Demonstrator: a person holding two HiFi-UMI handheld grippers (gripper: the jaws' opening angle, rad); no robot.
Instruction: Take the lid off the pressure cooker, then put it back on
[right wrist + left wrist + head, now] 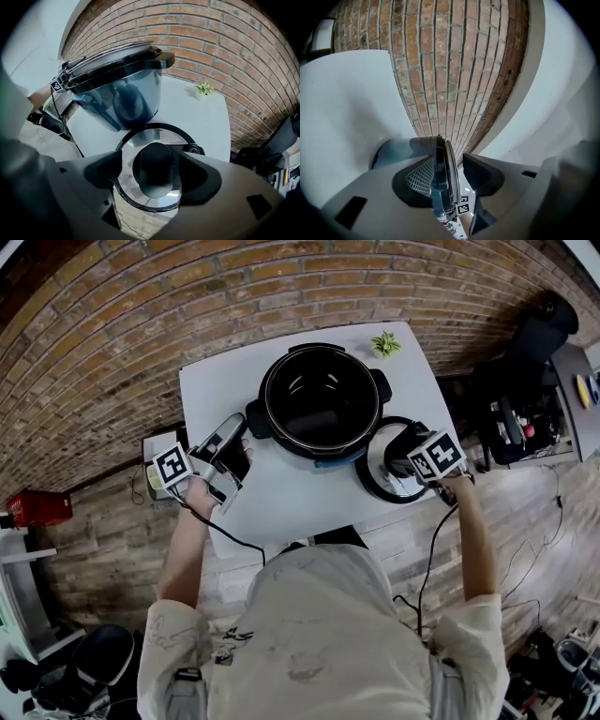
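Note:
The pressure cooker pot stands open at the middle of the white table, its black inner bowl bare. Its glass lid hangs low over the table's right front edge, slightly tilted. My right gripper points steeply down, shut on the lid's black handle; the pot shows just beyond it. My left gripper is beside the pot's left handle and lies nearly level. In the left gripper view its jaws stand apart and the pot's rim runs between them, with no pad touching it.
A small green plant sits at the table's far right corner. A brick wall stands behind. Dark equipment crowds the right side, a red box lies far left, and a cable trails from my left gripper.

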